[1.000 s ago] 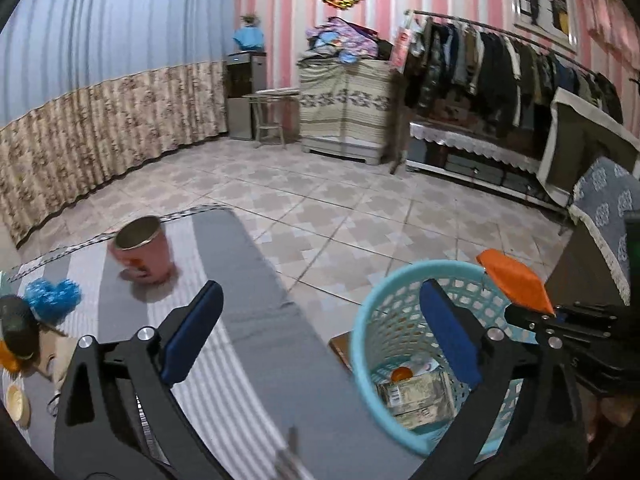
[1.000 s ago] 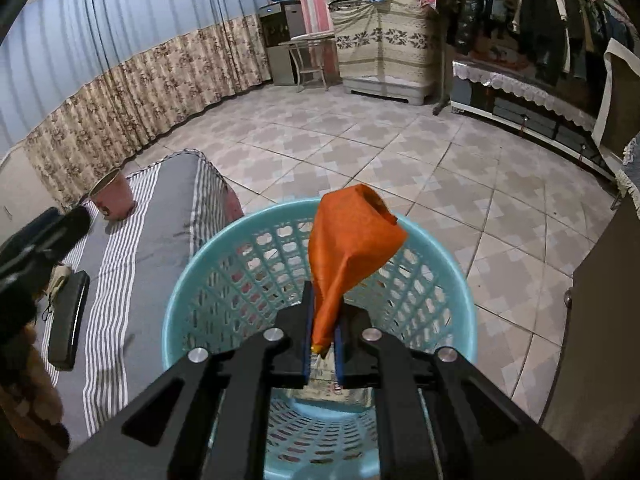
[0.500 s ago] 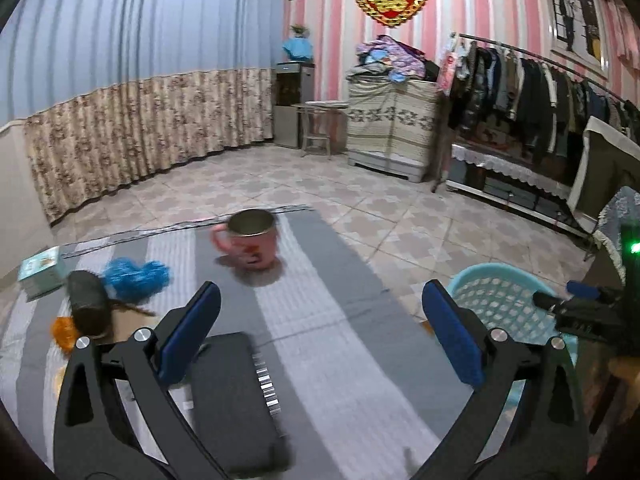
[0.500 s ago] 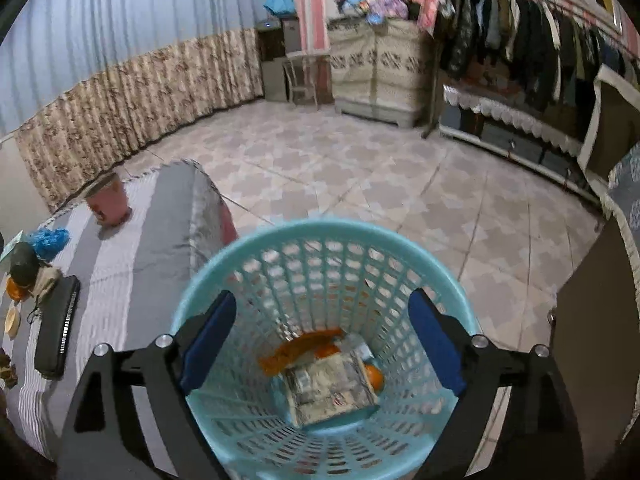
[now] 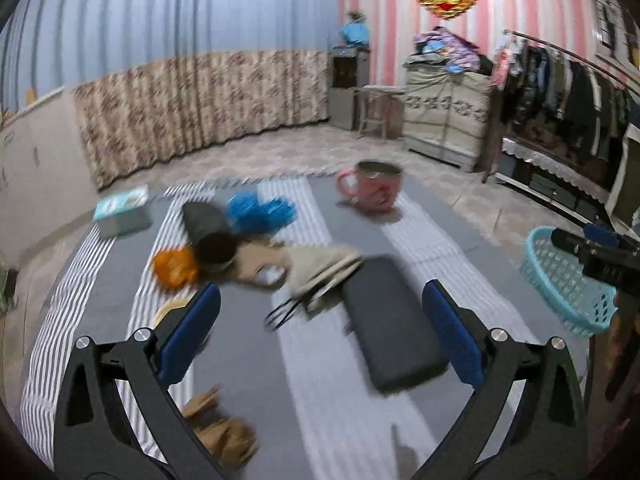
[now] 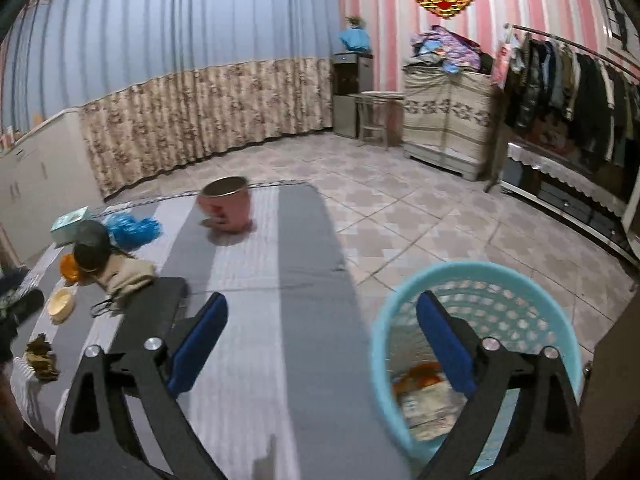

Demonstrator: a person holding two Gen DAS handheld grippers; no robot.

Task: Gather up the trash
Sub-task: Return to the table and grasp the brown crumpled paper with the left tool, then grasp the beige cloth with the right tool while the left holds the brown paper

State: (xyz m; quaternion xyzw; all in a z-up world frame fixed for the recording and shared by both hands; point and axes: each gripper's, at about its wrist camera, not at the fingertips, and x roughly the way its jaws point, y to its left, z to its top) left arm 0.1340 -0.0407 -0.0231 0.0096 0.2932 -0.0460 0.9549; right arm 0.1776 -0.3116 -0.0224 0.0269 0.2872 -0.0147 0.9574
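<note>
Low in the left wrist view, the left gripper point(image 5: 320, 332) hangs with its blue pads spread wide and nothing between them, aimed at the clutter on the grey striped tablecloth point(image 5: 320, 400) — likely lining up a pick. Centre-left lies a crumpled orange wrapper point(image 5: 176, 267), with a crumpled blue plastic scrap point(image 5: 260, 211) above it; a brown crumpled scrap point(image 5: 224, 436) sits at the bottom. The right gripper point(image 6: 320, 340) is also wide and empty, half over the round turquoise plastic mesh basket point(image 6: 500, 280) at lower right, beside the table edge for short drops — 2 or so pieces show inside.
</note>
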